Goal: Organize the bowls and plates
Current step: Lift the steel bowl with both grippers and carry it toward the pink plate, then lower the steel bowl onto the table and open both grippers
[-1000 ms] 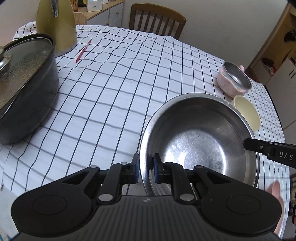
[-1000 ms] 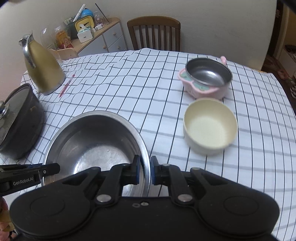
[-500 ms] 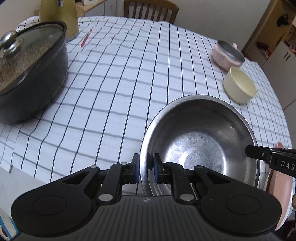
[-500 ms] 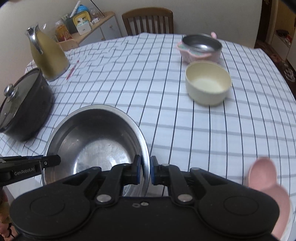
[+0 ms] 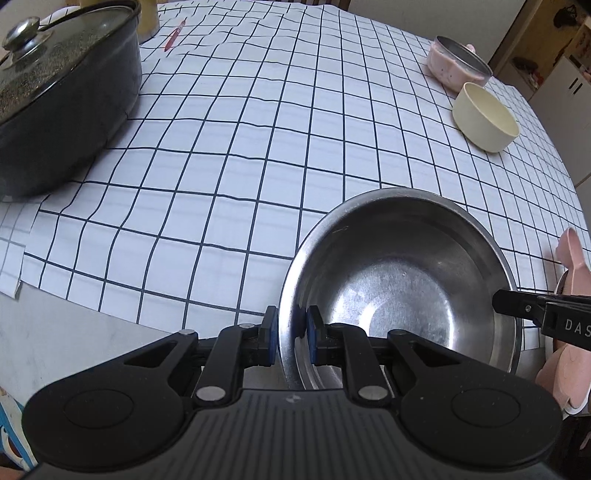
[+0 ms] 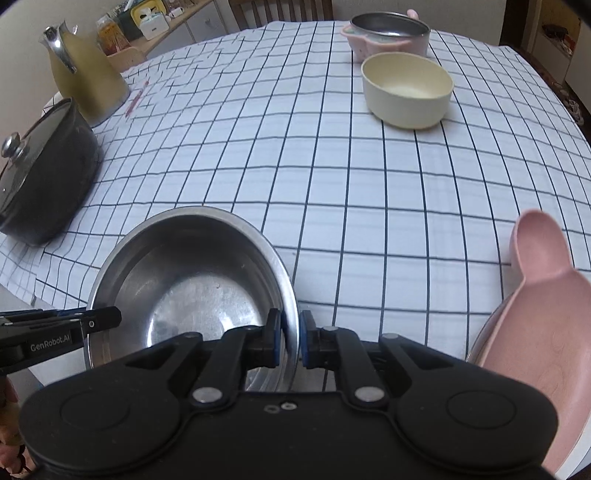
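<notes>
Left wrist view: the steel bowl (image 5: 402, 280) hangs over the near edge of the desk (image 5: 258, 147), its rim pinched on opposite sides by the left gripper (image 5: 291, 336) and right gripper (image 6: 291, 339), fingers pressed onto thin metal. One slip would likely tip it off that edge. The pink plate (image 6: 535, 332), just right of the bowl, could get knocked.

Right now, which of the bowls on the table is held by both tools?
The large steel bowl, gripped at opposite rims by the left tool and right tool. The cream bowl and pink-sided bowl sit untouched.
</notes>
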`<state>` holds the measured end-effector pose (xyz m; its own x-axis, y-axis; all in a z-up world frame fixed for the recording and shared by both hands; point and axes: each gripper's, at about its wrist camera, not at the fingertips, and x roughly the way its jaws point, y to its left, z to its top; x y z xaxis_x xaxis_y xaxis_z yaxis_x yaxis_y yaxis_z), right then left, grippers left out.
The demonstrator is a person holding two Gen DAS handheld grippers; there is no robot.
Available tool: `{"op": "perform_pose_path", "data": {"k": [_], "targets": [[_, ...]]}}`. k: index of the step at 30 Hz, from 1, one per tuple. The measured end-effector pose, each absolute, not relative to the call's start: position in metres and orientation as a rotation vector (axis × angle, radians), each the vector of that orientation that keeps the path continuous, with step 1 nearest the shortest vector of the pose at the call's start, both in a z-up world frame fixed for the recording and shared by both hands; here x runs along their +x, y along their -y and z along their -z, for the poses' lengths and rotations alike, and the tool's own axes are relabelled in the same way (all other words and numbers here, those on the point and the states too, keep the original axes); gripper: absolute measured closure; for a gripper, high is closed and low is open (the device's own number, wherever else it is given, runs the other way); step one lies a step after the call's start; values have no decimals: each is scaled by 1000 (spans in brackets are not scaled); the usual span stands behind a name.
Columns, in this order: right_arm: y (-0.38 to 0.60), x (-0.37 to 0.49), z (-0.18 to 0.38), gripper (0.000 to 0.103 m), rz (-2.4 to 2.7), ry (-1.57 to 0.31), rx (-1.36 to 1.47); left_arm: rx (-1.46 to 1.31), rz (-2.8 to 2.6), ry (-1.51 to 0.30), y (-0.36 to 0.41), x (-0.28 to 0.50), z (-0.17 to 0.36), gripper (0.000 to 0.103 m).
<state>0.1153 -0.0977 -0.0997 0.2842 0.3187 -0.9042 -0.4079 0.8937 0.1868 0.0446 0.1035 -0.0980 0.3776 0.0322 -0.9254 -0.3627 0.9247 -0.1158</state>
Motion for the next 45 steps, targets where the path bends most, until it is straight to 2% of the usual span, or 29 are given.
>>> {"op": "perform_pose_path", "data": {"k": [20, 24, 38, 45], "targets": [[91, 111, 107, 90, -467, -1188, -122, -275, -248, -1154, -100, 45, 99, 87], [91, 110, 103, 83, -475, -1175, -125, -261, -246, -1153, -98, 44, 100, 87], [88, 99, 74, 78, -530, -1088, -142, -180, -238, -1069, -93, 35, 70, 87], [83, 93, 50, 71, -584, -1025, -141, -141, -227, -992, -86, 33, 40, 87]]}}
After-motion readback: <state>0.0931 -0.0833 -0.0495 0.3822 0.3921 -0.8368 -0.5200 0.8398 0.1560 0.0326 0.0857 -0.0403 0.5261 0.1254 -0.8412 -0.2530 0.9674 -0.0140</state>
